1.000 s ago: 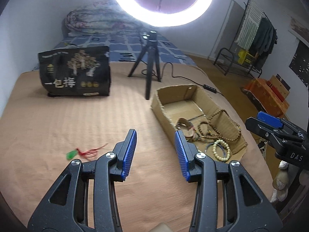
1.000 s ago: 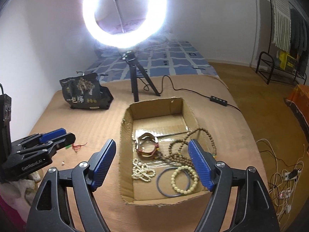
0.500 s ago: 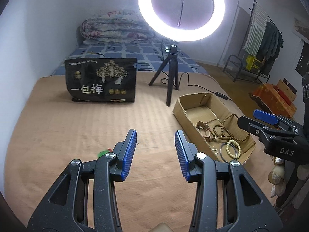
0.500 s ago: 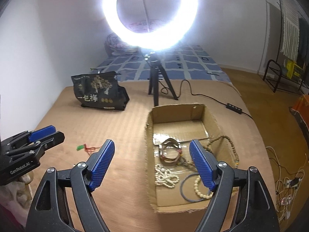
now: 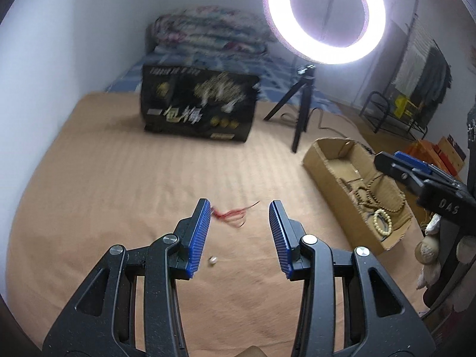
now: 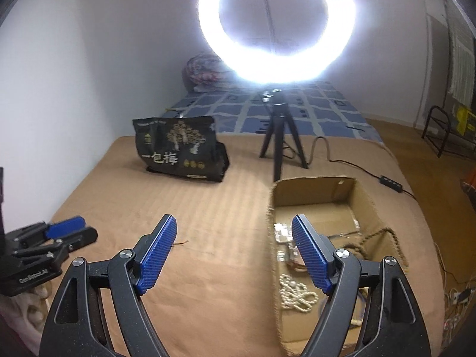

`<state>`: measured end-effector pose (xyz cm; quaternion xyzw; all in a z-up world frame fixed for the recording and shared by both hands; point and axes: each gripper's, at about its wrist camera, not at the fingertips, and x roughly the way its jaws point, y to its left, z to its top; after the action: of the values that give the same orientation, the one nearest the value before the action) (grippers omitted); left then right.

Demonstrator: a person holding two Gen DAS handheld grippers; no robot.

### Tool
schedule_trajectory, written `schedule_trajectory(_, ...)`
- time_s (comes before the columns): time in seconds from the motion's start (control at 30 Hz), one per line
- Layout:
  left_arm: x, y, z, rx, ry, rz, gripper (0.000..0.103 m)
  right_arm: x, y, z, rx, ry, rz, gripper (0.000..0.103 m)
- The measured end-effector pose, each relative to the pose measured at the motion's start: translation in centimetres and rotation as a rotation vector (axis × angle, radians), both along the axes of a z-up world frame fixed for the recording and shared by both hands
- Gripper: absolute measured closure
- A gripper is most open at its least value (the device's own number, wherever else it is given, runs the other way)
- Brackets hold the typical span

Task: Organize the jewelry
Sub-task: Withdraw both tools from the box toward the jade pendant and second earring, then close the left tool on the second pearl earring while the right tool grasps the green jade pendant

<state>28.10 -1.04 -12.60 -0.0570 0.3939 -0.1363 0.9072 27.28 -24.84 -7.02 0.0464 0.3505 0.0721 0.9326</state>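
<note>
My left gripper (image 5: pixel 239 235) is open and empty above the brown bed cover. A red tassel cord (image 5: pixel 233 214) lies just beyond its fingertips; its green pendant is hidden behind the left finger. A small white bead (image 5: pixel 212 259) lies between the fingers. My right gripper (image 6: pixel 233 253) is open and empty, over the left wall of a cardboard box (image 6: pixel 315 189). The box holds a white pearl string (image 6: pixel 294 296), brown bead strands (image 6: pixel 383 238) and bracelets. The box also shows in the left wrist view (image 5: pixel 333 166).
A black snack bag (image 6: pixel 181 151) stands at the back of the cover. A lit ring light (image 6: pixel 276 26) on a black tripod (image 6: pixel 281 151) stands behind the box, its cable (image 6: pixel 354 166) running right. A wall is close on the left. The floor lies right.
The left gripper has swung left, so the red tassel now lies between its fingertips. The right gripper has also turned left, off the box's middle. Both stay open.
</note>
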Motion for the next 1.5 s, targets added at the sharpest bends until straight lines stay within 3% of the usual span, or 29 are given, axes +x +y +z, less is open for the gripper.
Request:
schedule_trajectory(0.27, 0.6, 2.5, -4.0, 0.012, 0.075, 0.028, 0.062, 2.9, 2.6, -2.3, 0.039, 0.084, 0.08, 0.023)
schedule_trajectory(0.6, 0.8, -0.4, -7.5, 0.057, 0.133, -0.062, 0.062, 5.6, 4.5, -5.9, 0.108, 0.192, 0.139, 0.023)
schedule_trajectory(0.73, 1.4, -1.2, -8.7, 0.088, 0.155, -0.067, 0.075, 6.1, 4.7, -6.7, 0.113, 0.207, 0.145, 0.023)
schedule_trajectory(1.0, 1.9, -1.4, -10.0, 0.096, 0.176, -0.069, 0.077, 7.5, 5.0, -8.1, 0.13, 0.224, 0.139, 0.023)
schedule_trajectory(1.2, 2.3, -1.6, -11.3, 0.129, 0.195, -0.07, 0.096, 8.2, 6.2, -9.3, 0.15, 0.235, 0.161, 0.023)
schedule_trajectory(1.5, 2.9, 0.7, -11.5, 0.129, 0.2, -0.022, 0.098, 9.3, 9.1, -11.5, 0.124, 0.25, 0.23, 0.024)
